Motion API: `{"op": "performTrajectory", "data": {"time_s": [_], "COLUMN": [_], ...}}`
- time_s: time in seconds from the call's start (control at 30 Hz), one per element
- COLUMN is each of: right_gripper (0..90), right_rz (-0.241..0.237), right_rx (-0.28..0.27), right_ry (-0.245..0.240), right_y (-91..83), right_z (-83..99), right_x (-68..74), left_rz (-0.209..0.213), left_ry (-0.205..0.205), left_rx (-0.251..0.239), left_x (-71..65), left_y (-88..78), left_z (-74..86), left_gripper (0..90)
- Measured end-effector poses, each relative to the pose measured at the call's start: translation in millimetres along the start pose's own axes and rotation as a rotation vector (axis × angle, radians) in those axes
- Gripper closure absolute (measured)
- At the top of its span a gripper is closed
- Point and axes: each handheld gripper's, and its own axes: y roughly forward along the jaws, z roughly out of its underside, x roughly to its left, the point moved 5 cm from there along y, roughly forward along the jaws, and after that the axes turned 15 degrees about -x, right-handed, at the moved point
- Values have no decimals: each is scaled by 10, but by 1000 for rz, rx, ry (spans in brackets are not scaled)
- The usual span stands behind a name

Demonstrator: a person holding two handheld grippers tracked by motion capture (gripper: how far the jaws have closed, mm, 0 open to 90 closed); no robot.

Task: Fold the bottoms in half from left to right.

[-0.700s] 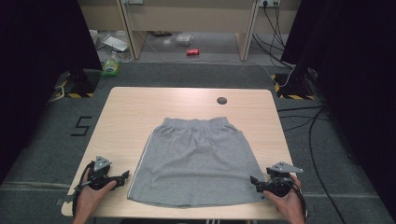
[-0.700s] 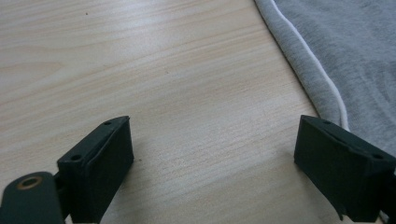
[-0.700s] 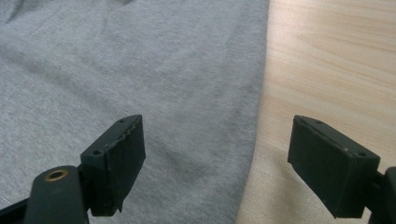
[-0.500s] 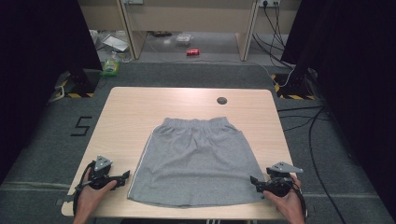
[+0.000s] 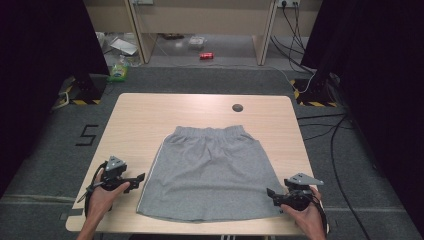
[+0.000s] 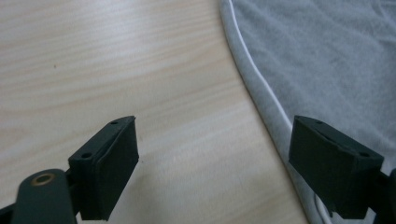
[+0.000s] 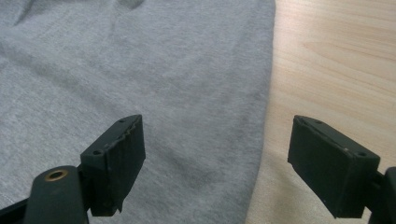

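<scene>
Garment: flat grey knitted fabric shorts [image 5: 210,175] with an elastic waistband, spread mid-worktop, waistband on the far side.
Worktop: pale wooden rectangular worktop [image 5: 150,115].
Left gripper [image 5: 135,179]: just beside the shorts' near left hem corner, fingers [image 6: 109,161] released, apart.
Right gripper [image 5: 272,194]: at the shorts' near right hem corner, fingers [image 7: 116,158] released, straddling the shorts' edge.

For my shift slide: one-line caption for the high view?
Grey shorts flat on the wooden table, open left gripper and right gripper poised at the hem corners.
</scene>
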Motion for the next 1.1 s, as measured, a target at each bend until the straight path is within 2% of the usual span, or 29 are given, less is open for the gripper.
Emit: {"op": "performTrajectory", "data": {"time_s": [0.13,0.5,0.73,1.1], "right_gripper": [192,192,199,197], "right_rz": [0,-3,-9,-11], "right_rx": [1,-2,-7,-6], "right_ry": [6,9,8,9], "right_y": [-1,3,11,22], "right_z": [4,5,5,12], "right_x": [-5,-3,-12,-19], "left_rz": [5,20,48,65], "left_ry": [-5,-4,-28,-26], "left_rx": [-5,-6,-20,-19], "left_x": [8,-7,-44,-126], "left_y": [81,272,443,734], "left_z": [-91,-212,-362,-614], "left_gripper": [155,155,156,167]}}
